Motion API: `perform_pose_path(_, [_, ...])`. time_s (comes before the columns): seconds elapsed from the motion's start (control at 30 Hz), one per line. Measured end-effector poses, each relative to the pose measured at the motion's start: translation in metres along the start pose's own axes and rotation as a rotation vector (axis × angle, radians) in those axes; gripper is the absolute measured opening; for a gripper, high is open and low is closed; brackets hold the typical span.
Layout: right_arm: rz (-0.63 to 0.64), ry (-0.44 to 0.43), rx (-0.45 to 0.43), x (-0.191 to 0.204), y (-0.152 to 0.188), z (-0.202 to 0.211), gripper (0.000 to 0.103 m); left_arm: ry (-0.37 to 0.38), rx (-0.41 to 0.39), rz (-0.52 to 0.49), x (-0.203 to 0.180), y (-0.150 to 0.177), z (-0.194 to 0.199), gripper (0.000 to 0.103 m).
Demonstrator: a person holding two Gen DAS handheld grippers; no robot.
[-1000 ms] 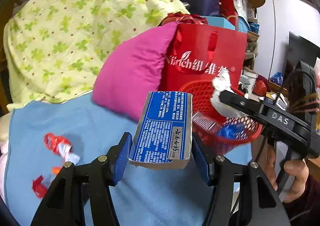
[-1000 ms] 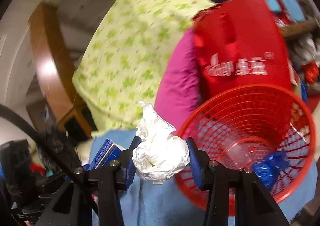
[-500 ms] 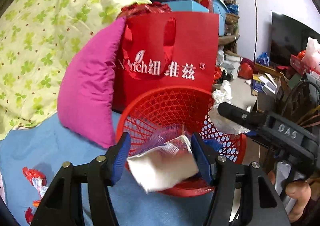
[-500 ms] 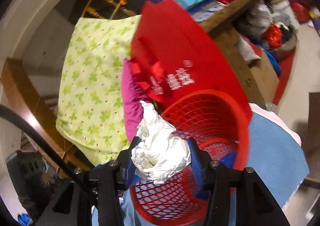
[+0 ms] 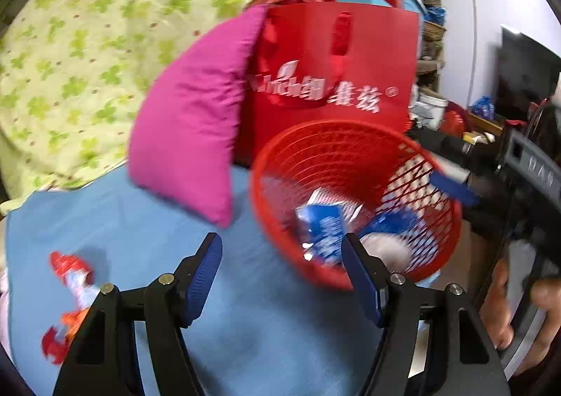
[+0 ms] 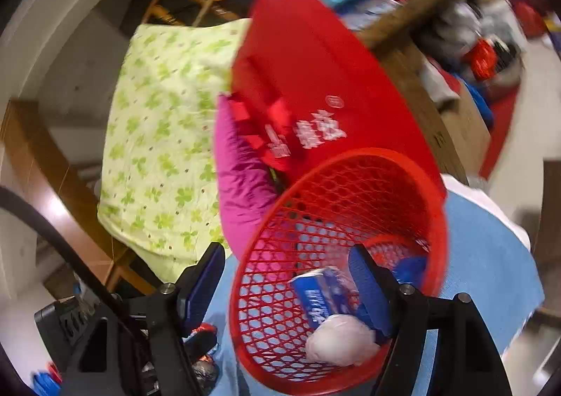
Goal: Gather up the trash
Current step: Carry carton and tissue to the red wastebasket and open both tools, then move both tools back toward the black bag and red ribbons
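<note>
Both loads are now in the basket (image 5: 354, 206). A second ago the left gripper (image 5: 280, 276) pinched a blue carton and the right gripper (image 6: 287, 287) a white paper wad; both sets of jaws have just been opening and now stand wide with nothing between them. The carton (image 6: 315, 297) lies on the basket floor and the wad (image 6: 338, 343) rests beside it, against the near wall. By my reading two pieces are done and the hands are free for more. Red and white wrappers (image 5: 70, 294) remain on the blue sheet (image 5: 147, 220), well left of the basket. Blur smears the carton's print and the wrappers, so their count is unclear. The basket's mesh hides part of its floor, and another blue item deeper in cannot be identified
</note>
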State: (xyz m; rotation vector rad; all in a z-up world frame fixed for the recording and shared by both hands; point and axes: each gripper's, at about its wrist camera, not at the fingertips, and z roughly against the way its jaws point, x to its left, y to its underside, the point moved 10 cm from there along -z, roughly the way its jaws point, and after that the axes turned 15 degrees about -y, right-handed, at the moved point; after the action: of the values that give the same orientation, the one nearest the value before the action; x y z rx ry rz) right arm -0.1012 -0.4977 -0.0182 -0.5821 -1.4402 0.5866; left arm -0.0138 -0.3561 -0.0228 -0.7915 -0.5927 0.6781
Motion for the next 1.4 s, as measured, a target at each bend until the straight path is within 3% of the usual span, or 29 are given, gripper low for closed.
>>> perform_pose_path(0.13, [0.122, -0.044, 0.045, 0.036, 0.018, -0.015, 0.077, -0.09, 0.02, 0.039, 0.045, 0.028, 0.009, 0.071])
perform_pose_path(0.37, [0.327, -0.142, 0.173, 0.104, 0.073, -0.052, 0.079, -0.29, 0.112, 0.19, 0.161, 0.092, 0.022, 0.072])
perform_pose_path(0.57, [0.421, -0.165, 0.35, 0.129, 0.138, -0.09, 0.082, -0.466, 0.213, 0.338, 0.255, 0.154, 0.034, 0.072])
perform_pose_path(0.67, [0.469, -0.162, 0.447, 0.137, 0.171, -0.107, 0.082, -0.508, 0.244, 0.418, 0.285, 0.179, 0.04, 0.072])
perform_pose_path(0.8, [0.504, -0.145, 0.546, 0.143, 0.206, -0.126, 0.082, -0.537, 0.282, 0.483, 0.301, 0.206, 0.037, 0.073])
perform_pose_path(1.03, [0.521, -0.113, 0.631, 0.142, 0.237, -0.143, 0.082, -0.531, 0.33, 0.502, 0.301, 0.232, 0.018, 0.073])
perform_pose_path(1.2, [0.52, -0.095, 0.65, 0.135, 0.239, -0.145, 0.082, -0.541, 0.328, 0.533, 0.309, 0.243, 0.016, 0.073])
perform_pose_path(1.4, [0.407, -0.066, 0.668, 0.115, 0.235, -0.155, 0.082, -0.586, 0.316, 0.567, 0.332, 0.256, 0.018, 0.074])
